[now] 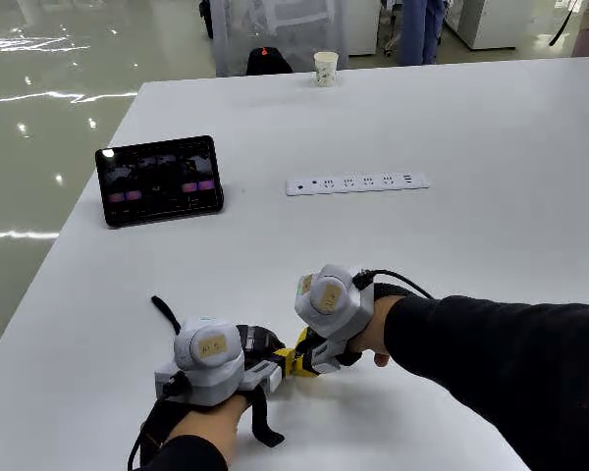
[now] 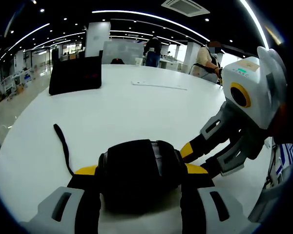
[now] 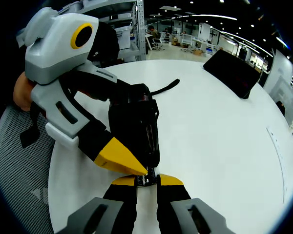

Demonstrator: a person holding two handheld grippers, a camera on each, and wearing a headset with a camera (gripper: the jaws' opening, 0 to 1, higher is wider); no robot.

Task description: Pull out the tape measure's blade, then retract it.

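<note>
The left tool (image 2: 139,168) clamps the tape measure (image 3: 134,124) between its jaws. The right tool (image 3: 147,178), jaws narrow, pinches the blade hook (image 3: 147,183) at its tips. The pull should go straight away from the left tool, with that tool held steady and the pinch firm.

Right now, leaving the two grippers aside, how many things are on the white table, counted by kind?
tape measure: 1
tablet: 1
power strip: 1
paper cup: 1
Total: 4
</note>
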